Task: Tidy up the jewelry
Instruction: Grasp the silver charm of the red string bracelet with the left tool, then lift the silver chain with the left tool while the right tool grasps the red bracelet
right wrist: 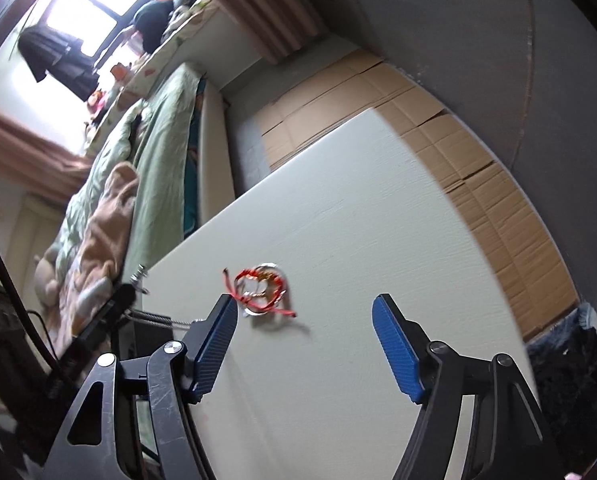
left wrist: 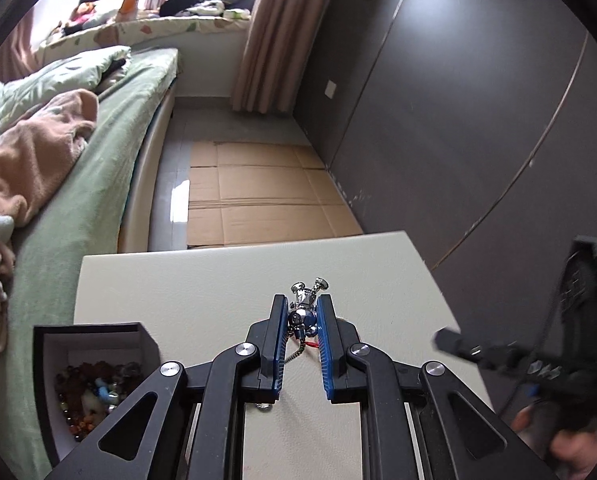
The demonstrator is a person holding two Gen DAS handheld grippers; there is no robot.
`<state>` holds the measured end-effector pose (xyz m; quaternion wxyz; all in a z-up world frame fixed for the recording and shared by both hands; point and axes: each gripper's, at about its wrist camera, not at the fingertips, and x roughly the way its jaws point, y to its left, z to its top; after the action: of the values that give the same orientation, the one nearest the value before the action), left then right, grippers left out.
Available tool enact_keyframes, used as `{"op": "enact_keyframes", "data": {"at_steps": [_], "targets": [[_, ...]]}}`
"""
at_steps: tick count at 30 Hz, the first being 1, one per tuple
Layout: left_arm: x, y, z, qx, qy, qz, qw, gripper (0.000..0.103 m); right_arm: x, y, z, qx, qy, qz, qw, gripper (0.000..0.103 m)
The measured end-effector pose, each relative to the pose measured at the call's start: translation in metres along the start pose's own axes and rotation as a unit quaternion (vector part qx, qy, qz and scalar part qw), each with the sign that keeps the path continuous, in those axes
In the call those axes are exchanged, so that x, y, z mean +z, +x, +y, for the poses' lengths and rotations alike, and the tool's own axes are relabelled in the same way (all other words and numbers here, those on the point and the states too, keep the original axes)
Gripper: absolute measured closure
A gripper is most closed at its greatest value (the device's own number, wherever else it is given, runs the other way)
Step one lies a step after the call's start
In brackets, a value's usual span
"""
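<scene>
My left gripper (left wrist: 302,312) is shut on a shiny silver figure charm (left wrist: 304,306) with a chain hanging below it, held just above the white table (left wrist: 218,288). A black box (left wrist: 94,364) lined in white, holding several beads and bracelets, stands at the table's left. My right gripper (right wrist: 302,312) is open and empty above the table (right wrist: 378,220). A red cord bracelet with a silver ring (right wrist: 260,290) lies on the table just ahead of its left finger. The right gripper also shows, blurred, at the right of the left wrist view (left wrist: 498,356).
A bed with green bedding (left wrist: 98,152) and a peach blanket runs along the table's left. Flattened cardboard (left wrist: 258,188) covers the floor beyond the table. A dark wardrobe wall (left wrist: 478,100) stands to the right. A dark bag (right wrist: 570,360) lies by the table's right edge.
</scene>
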<state>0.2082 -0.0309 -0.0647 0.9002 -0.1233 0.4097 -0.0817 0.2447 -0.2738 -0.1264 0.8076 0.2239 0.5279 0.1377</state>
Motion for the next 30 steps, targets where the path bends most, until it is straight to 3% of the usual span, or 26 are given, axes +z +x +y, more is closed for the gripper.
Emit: {"op": "enact_keyframes", "data": {"at_steps": [9,16,25,28,30], "targets": [[0.005,-0.019,0.018,-0.026,-0.027,-0.012,0.9992,0.088,-0.008,0.034,0.024,0.002,-0.033,0.033,0.999,0.055],[0.009,-0.028,0.027,-0.039,-0.042,-0.021,0.9981,0.088,-0.010,0.048,0.035,-0.002,-0.056,0.048,0.997,0.055],[0.013,-0.036,0.040,-0.046,-0.058,-0.027,0.9969,0.088,-0.011,0.072,0.043,-0.057,-0.109,0.065,0.990,0.055],[0.014,-0.038,0.043,-0.045,-0.063,-0.030,0.9965,0.088,-0.016,0.076,0.048,-0.082,-0.137,0.070,0.985,0.075],[0.015,-0.040,0.045,-0.043,-0.064,-0.032,0.9965,0.088,-0.019,0.076,0.050,-0.105,-0.151,0.075,0.980,0.097]]}}
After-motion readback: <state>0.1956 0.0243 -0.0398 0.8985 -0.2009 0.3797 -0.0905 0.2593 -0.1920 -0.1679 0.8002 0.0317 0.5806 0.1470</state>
